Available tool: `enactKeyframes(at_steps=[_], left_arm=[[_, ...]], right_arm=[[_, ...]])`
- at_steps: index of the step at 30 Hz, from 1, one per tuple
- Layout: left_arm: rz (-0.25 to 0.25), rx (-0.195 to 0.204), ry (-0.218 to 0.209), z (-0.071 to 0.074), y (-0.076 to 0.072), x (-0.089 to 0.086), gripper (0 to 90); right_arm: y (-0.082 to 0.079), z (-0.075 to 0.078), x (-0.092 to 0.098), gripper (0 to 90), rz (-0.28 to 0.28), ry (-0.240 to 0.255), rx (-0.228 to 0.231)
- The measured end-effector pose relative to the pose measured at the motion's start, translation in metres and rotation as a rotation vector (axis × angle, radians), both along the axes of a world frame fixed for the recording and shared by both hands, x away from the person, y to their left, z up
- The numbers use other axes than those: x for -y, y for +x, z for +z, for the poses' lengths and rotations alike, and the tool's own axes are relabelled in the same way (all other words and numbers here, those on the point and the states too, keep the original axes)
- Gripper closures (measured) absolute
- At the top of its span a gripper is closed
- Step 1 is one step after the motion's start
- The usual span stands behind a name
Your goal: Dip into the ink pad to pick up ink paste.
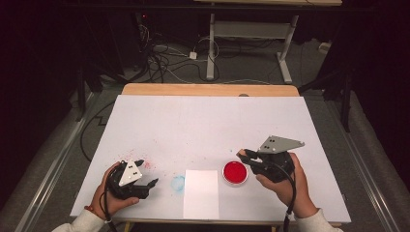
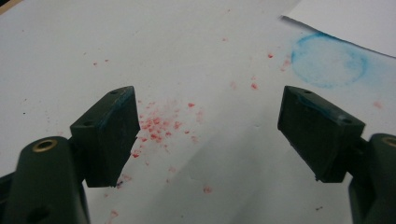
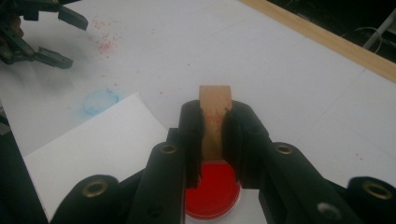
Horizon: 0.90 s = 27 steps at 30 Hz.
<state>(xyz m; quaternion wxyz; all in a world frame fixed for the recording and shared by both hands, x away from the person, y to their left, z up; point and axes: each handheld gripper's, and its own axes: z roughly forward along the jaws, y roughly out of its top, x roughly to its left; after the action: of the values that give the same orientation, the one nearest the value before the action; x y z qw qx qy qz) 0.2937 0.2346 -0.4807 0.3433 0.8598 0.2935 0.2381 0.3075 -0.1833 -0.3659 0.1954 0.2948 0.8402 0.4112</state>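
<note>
The little wooden block [image 3: 215,119] is clamped between the jaws of the right gripper [image 1: 245,155], sticking out past the tips, with a bit of red smudged on its face. In the right gripper view it sits just above a round dish of red paint [image 3: 212,189], and from the high view that red dish [image 1: 235,172] is on the table right next to the gripper's tips, toward the person's side. A blank white sheet of paper [image 1: 201,193] lies just left of the dish, near the front edge of the white-covered table [image 1: 208,121]. There's a faded blue ring stain [image 1: 178,182] beside the paper and a scatter of red specks [image 2: 156,125] further left. The left gripper [image 1: 145,173] is held low over those specks with its jaws spread wide apart, nothing between them.
</note>
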Motion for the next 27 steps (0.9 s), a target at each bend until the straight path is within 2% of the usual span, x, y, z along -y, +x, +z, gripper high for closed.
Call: enactKeyframes(at_steps=[1,4,5,9,14,18,22,23,27], left_arm=[[-0.005,0.012,0.006,0.0,0.0,0.0,19.7],[-0.002,0.001,0.0,0.0,0.0,0.0,19.7],[-0.005,0.01,0.004,0.0,0.0,0.0,19.7],[-0.007,0.009,0.008,0.0,0.0,0.0,19.7],[-0.013,0.007,0.011,0.0,0.0,0.0,19.7],[-0.011,-0.009,0.007,-0.001,0.0,0.0,19.7],[-0.013,-0.008,0.007,-0.001,-0.001,0.001,19.7],[-0.016,0.003,0.012,-0.001,0.0,0.001,19.7],[-0.016,-0.008,0.014,-0.001,-0.001,0.001,19.7]], right_arm=[[-0.001,0.002,0.001,76.0,0.002,0.004,0.004],[-0.005,0.01,0.003,76.0,0.009,0.025,0.02],[-0.006,0.011,0.003,76.0,0.01,0.025,0.025],[-0.006,0.008,0.0,76.0,0.015,0.003,0.027],[0.004,-0.01,-0.005,76.0,0.014,-0.027,-0.016],[0.013,-0.03,-0.009,76.0,0.023,-0.069,-0.065],[0.021,-0.051,-0.016,76.0,0.028,-0.128,-0.113],[0.023,-0.055,-0.017,76.1,0.029,-0.145,-0.116],[0.028,-0.068,-0.018,76.0,0.012,-0.17,-0.145]])
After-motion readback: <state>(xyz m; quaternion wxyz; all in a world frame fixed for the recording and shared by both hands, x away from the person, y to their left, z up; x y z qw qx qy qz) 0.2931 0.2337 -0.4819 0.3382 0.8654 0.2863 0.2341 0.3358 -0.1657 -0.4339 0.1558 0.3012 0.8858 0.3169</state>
